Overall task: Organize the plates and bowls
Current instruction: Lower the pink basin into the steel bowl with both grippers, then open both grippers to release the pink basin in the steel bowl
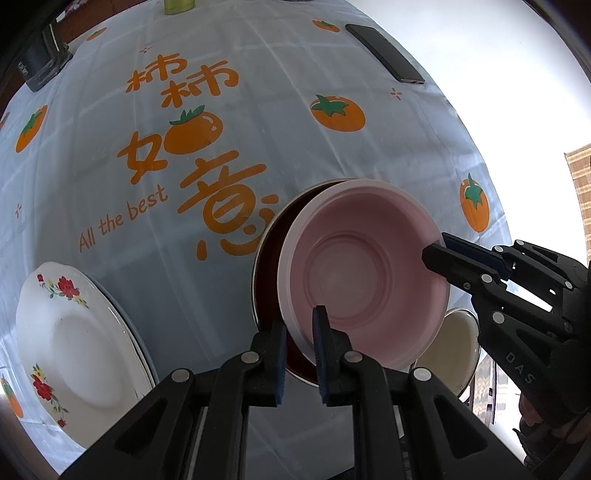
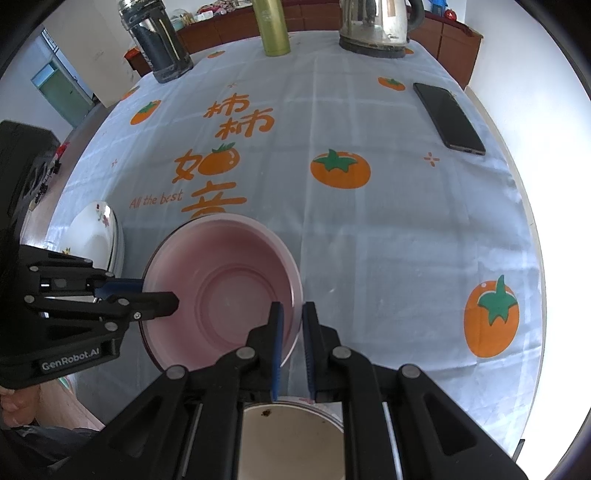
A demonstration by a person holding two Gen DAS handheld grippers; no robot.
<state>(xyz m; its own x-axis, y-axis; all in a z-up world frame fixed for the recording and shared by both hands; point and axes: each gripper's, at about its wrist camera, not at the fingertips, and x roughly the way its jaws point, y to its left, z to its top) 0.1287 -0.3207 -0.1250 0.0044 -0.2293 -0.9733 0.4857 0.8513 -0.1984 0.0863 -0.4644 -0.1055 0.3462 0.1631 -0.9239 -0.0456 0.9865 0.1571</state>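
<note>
**Tabletop holdings, with the pink bowl as reference**

Surface: tabletop (image 2: 369, 229) under a pale blue-white checked cloth printed with orange persimmons, orange Chinese characters and the words "All the best". Room: white walls, a reddish-brown wooden cabinet (image 2: 454, 40) behind the far edge, a green-framed doorway at far left.

Pink bowl (image 2: 225, 291): round, matte pale pink, stepped concentric rings inside, thin raised rim. It sits at the near middle of the tabletop, tilted, inside a dark red bowl (image 1: 269, 295) with a metal rim that shows along its left edge.

Left hand-held gripper (image 1: 300, 354): jaws drawn close on the pink bowl's left rim, one finger inside and one outside.

Right hand-held gripper (image 2: 292, 347): narrowly parted, astride the pink bowl's right rim; whether the pads press it cannot be told.

Left of the pink bowl: white plate (image 1: 74, 347) with red flower sprigs, on another plate.

Just nearer than the pink bowl, on its right side: cream bowl (image 2: 291, 439) with a metal rim and small brown specks.

Beyond the pink bowl, to the right: black phone (image 2: 448, 118), face up.

At the far edge: dark glass jar (image 2: 155, 40), olive-green bottle (image 2: 273, 26), steel kettle (image 2: 376, 26).
</note>
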